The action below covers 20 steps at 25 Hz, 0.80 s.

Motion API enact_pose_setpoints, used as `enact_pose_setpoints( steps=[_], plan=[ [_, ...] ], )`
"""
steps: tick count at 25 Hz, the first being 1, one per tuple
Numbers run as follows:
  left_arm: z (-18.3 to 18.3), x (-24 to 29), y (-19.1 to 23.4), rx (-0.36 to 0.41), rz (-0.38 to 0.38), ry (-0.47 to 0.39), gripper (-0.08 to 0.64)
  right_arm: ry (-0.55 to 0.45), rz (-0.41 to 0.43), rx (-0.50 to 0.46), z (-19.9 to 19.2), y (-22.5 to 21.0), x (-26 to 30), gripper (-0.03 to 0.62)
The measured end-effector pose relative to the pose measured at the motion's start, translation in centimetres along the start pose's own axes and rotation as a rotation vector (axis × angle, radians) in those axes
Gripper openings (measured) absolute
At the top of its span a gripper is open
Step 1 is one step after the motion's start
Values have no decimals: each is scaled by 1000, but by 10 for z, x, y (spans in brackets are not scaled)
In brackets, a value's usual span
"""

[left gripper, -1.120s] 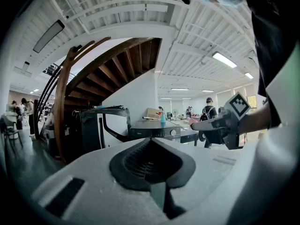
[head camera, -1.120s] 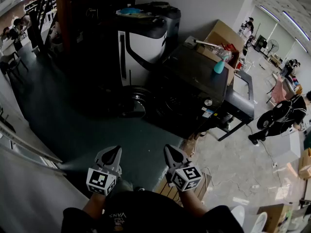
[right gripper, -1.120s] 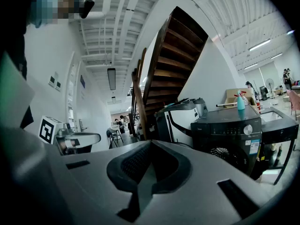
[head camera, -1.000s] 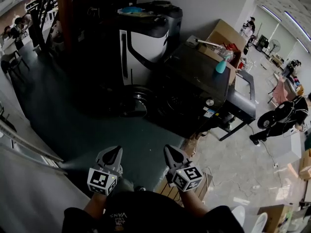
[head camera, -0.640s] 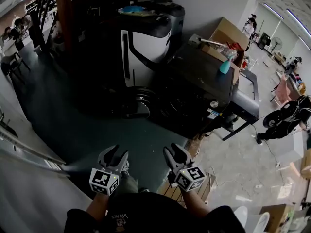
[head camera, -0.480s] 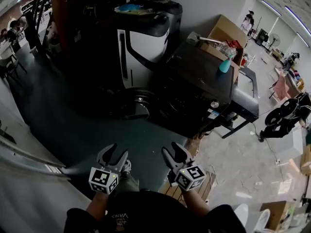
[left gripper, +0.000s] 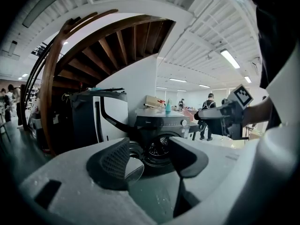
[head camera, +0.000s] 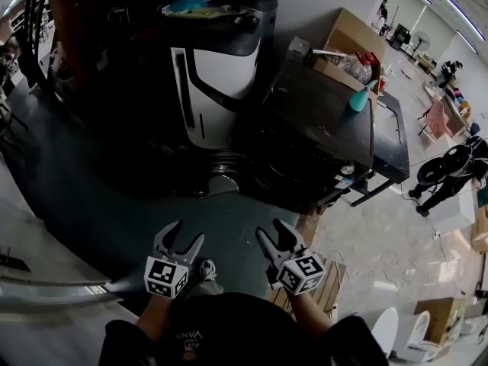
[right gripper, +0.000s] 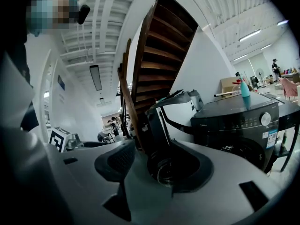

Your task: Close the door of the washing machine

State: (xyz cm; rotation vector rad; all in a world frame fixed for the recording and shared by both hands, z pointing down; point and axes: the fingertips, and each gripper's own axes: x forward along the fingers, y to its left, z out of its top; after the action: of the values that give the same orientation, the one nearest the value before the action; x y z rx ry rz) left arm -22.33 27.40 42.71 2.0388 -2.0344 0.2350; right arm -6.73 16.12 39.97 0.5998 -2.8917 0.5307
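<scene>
The left hand-held gripper and the right hand-held gripper are held spread and empty, just opened, apart from the washing machine, whose door is left open.

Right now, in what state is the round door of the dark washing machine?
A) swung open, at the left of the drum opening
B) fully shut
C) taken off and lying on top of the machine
A: in the head view the round door stands swung out at the left of the washing machine, and the left gripper view shows the drum opening uncovered.
</scene>
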Motion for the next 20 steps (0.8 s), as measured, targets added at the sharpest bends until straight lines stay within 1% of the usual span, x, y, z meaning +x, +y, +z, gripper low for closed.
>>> enact_pose_setpoints(
  steps=[6,9,12,16,20],
  plan=[
    [-5,38,60,37,-58,50,256,-1,-56,51,1,-5,59,221],
    [-8,56,86,66,-87,57,256,-6,-94,82,-2,-9,82,220],
    [-12,73,104,105,-115,58,256,-9,-134,106,-6,-13,95,220],
    [-21,103,123,110,-129,82,256,19,-186,92,-12,-26,106,218],
    [-35,133,138,100,-122,88,256,29,-207,120,-22,-37,111,216]
  ],
)
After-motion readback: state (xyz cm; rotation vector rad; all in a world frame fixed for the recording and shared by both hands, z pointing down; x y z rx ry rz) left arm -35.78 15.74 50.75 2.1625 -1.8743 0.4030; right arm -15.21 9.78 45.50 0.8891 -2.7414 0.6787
